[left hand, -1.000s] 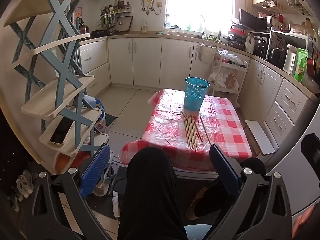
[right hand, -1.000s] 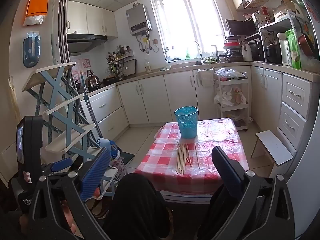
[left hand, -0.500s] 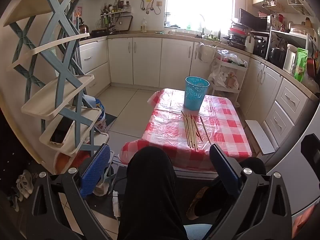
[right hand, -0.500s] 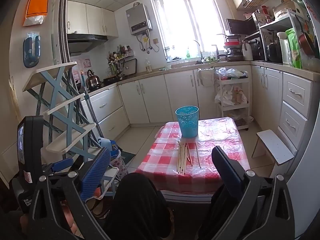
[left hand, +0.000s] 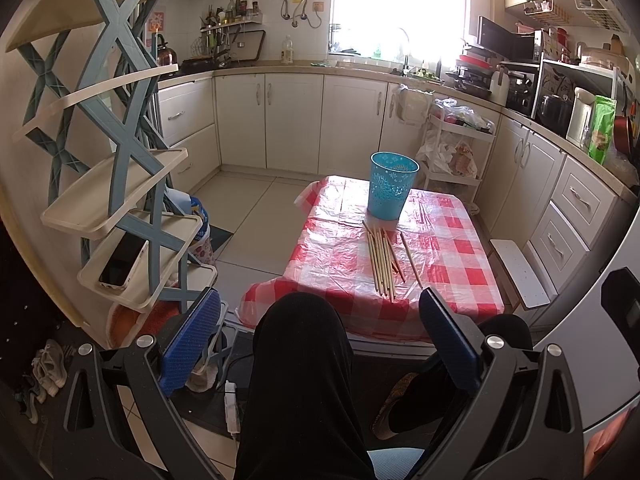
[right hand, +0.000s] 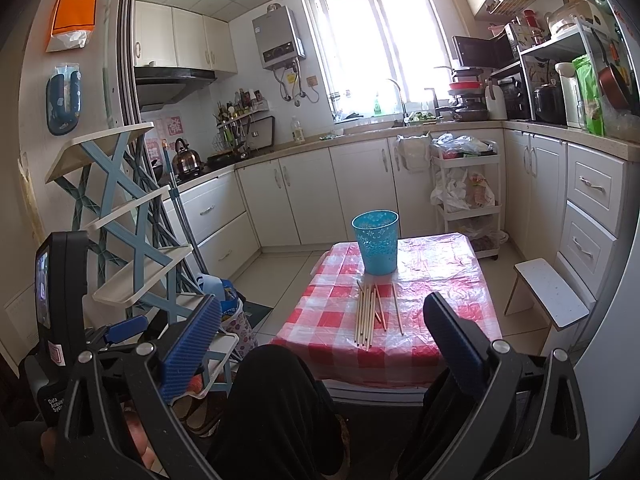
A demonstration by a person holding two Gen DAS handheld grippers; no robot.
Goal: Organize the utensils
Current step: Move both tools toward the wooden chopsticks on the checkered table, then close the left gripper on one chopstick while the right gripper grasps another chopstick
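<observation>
Nearest the cameras, the left gripper (left hand: 318,338) and the right gripper (right hand: 320,336) are both held low over the seated person's lap, jaws spread wide and holding nothing. A knee (left hand: 298,344) in dark clothing fills the gap between the blue pads in each view.

Compared with half a second and a full second ago, almost nothing has changed: both grippers sit in the same place, equally open, and nothing on the bench has shifted. The task appears not to have started yet.

Beyond the knees stands the low bench (left hand: 340,248) with its red and white checked cover under clear plastic. A loose bundle of wooden chopsticks (left hand: 382,258) lies flat near the front edge, roughly side by side, with one or two strays to the right. Well apart from both grippers, they remain untouched.

Just behind the chopsticks stands an upright, empty-looking blue cup (left hand: 393,185), probably where they belong.

Farther off are white kitchen cabinets (left hand: 294,118) and a bright window.
</observation>
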